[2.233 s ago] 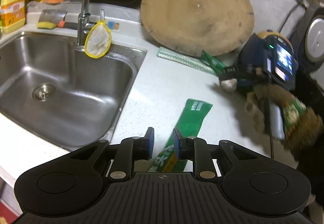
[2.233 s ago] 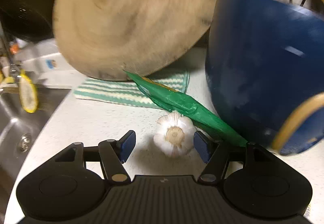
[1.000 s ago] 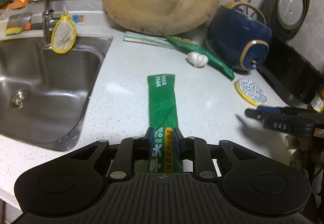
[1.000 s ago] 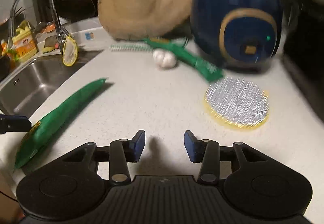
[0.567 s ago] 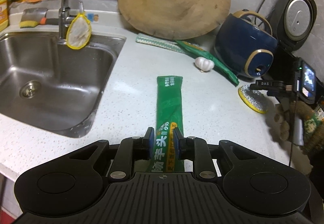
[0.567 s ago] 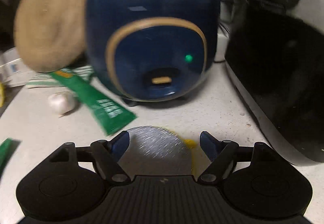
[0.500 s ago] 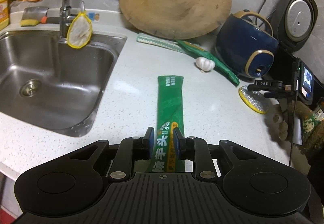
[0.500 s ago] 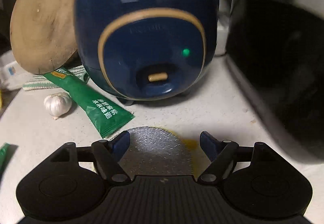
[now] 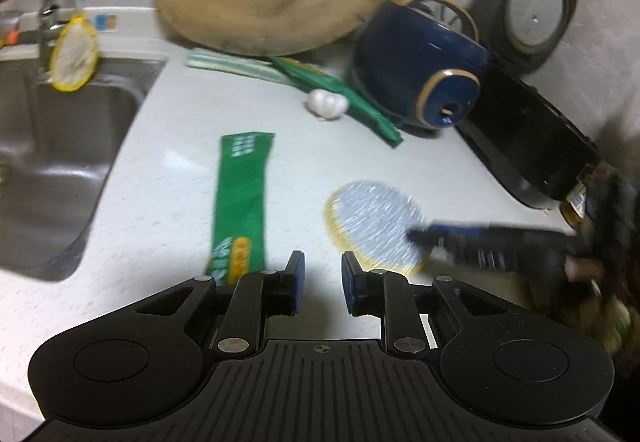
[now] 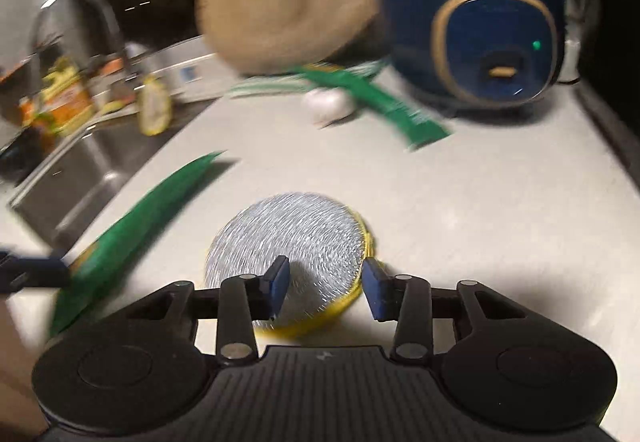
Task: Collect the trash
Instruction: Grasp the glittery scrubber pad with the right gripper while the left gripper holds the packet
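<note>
- The left tool (image 9: 322, 282) has let go of the green wrapper (image 9: 240, 198) it gripped a moment ago; its narrow gap now stands empty beside the wrapper on the worktop (image 9: 168, 178).
- The right tool (image 10: 322, 288), jaws closing, has dropped over the round scouring pad (image 10: 288, 238), straddling its near rim.
- Both items remain uncollected.

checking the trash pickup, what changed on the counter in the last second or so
The left gripper let go of the near green packet, which now lies beside it. The right gripper, jaws closing, came down over the round scouring pad. Garlic, far packet and cooker stayed.
</note>
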Action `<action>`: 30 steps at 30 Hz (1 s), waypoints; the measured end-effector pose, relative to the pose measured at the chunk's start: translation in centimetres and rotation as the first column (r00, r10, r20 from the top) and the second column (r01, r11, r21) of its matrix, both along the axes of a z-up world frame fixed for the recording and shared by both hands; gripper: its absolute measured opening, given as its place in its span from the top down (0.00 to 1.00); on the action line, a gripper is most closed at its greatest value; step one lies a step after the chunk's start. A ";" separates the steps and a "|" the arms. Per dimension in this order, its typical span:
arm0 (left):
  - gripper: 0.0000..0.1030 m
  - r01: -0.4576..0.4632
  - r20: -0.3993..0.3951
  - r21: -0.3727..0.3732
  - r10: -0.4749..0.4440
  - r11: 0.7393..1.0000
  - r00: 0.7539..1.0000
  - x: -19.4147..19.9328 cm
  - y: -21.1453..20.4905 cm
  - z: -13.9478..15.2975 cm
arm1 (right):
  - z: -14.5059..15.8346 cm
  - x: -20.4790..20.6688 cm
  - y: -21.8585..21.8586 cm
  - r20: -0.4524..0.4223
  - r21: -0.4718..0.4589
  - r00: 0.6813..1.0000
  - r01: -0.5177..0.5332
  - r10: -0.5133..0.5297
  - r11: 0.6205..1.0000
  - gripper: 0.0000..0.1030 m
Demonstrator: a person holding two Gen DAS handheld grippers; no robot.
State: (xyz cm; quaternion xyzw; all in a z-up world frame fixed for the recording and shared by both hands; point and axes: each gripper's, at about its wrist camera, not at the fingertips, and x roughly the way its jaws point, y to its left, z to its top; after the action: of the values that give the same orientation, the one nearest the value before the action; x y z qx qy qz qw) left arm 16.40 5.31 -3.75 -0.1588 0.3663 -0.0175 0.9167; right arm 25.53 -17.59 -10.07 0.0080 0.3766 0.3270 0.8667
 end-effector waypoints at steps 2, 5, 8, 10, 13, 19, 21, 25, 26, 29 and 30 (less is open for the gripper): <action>0.78 0.015 0.004 0.004 -0.015 1.000 1.000 1.1 -0.4 -0.1 | 0.2 -2.0 0.2 -0.022 0.016 0.999 -0.033 0.033 0.999 0.69; 0.78 0.035 -0.009 0.022 -0.034 0.999 0.999 3.7 -0.7 -0.7 | 0.5 -4.6 0.7 -0.024 0.008 0.999 -0.040 0.040 0.999 0.70; 0.78 0.024 -0.036 0.057 -0.022 0.998 0.999 6.1 -0.8 -1.7 | 1.1 -6.0 0.6 -0.016 0.006 1.000 0.015 -0.015 1.000 0.70; 0.78 0.028 -0.034 0.056 -0.026 0.998 0.999 7.3 -0.7 -2.2 | 1.6 -6.8 0.1 -0.002 -0.003 0.997 0.076 -0.076 0.997 0.70; 0.78 0.091 -0.051 0.034 -0.089 0.995 0.995 9.1 -1.1 -3.0 | 2.1 -7.5 -0.9 0.017 -0.017 0.988 0.152 -0.151 0.988 0.69; 0.77 0.178 -0.079 0.067 -0.173 0.982 0.982 11.6 -2.7 -3.8 | 2.6 -9.8 -2.9 0.032 -0.050 0.968 0.250 -0.249 0.967 0.66; 0.78 0.216 -0.089 0.045 -0.212 0.975 0.973 11.2 -3.3 -3.9 | 2.5 -10.5 -3.4 0.039 -0.056 0.961 0.276 -0.275 0.959 0.60; 0.78 0.287 -0.089 0.072 -0.281 0.955 0.956 8.9 -4.9 -4.1 | 1.9 -11.4 -4.1 -0.002 -0.041 0.948 0.319 -0.319 0.947 0.57; 0.78 0.305 -0.090 0.067 -0.299 0.950 0.950 8.3 -5.3 -4.1 | 1.7 -11.6 -4.1 -0.009 -0.043 0.945 0.325 -0.326 0.945 0.57; 0.77 0.334 -0.092 0.056 -0.328 0.941 0.940 6.6 -5.8 -4.1 | 1.2 -12.3 -4.0 -0.029 -0.049 0.942 0.334 -0.335 0.941 0.57; 0.77 0.342 -0.093 0.052 -0.337 0.938 0.937 6.1 -6.0 -4.1 | 1.1 -12.5 -4.0 -0.031 -0.049 0.940 0.337 -0.338 0.940 0.57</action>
State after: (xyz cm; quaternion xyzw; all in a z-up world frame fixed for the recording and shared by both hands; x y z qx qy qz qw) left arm 22.53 -0.69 -7.82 -0.0629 0.4264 -0.1566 0.8886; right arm 12.98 -21.54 -8.94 0.0601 0.3935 0.1652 0.9023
